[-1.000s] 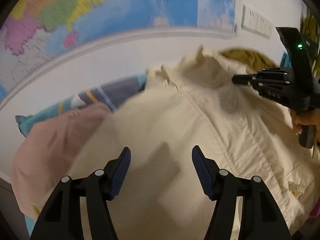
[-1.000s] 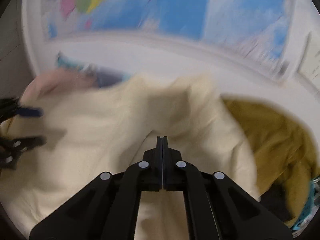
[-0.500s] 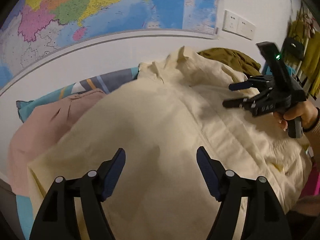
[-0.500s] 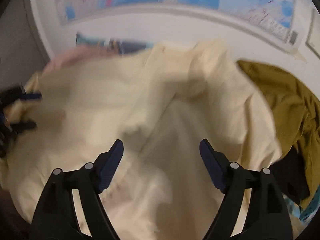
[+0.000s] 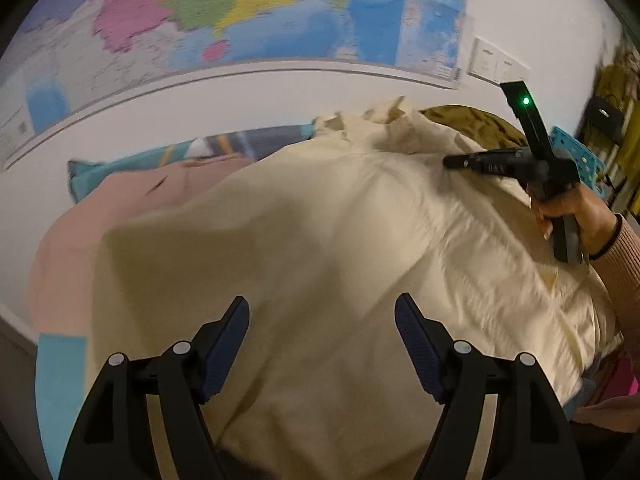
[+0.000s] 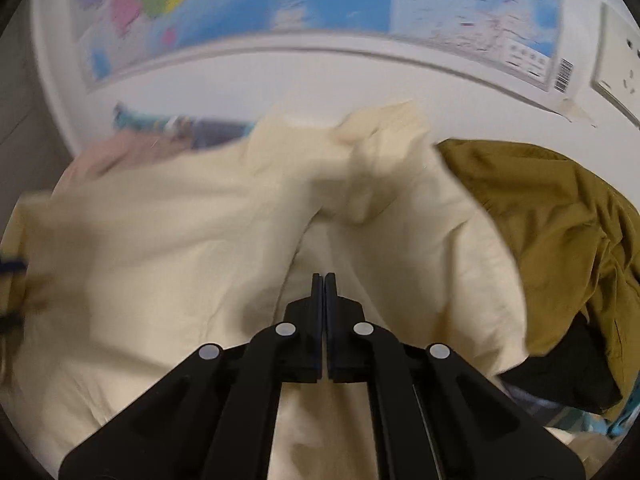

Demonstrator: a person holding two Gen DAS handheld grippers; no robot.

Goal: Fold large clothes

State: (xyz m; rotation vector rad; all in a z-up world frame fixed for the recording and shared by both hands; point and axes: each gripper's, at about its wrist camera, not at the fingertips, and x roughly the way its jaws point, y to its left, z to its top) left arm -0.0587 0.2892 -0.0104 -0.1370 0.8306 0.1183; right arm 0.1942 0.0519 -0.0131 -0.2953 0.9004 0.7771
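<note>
The right gripper (image 6: 324, 280) has its jaws pressed together; its tips sit at a fold of the cream shirt (image 6: 168, 264), but whether any cloth is actually pinched between them cannot be told. Seen from the left wrist camera, that same right gripper (image 5: 450, 162) points its closed tips into the shirt just below the collar, with a green light lit on its upright black body and the person's right hand (image 5: 576, 212) wrapped around its handle. The left gripper (image 5: 322, 340) hovers over the near part of the cream shirt (image 5: 320, 248) with its jaws spread wide and nothing between the blue pads (image 5: 228, 344). The shirt lies spread over most of the bed, its crumpled collar toward the far edge by the wall. A pink garment (image 5: 120, 216) lies under and beside it toward the left edge of the bed, and a striped pillow (image 5: 224, 146) shows behind that at the far edge. An olive green garment (image 6: 552, 232) is heaped at the right side, touching the shirt, with a black cloth (image 6: 568, 376) below it. On the wall hangs a coloured map (image 6: 360, 0) with a barcode (image 6: 563, 76) at its lower right corner; its print is too blurred to read. Wall sockets (image 5: 492, 66) sit right of the map.
</note>
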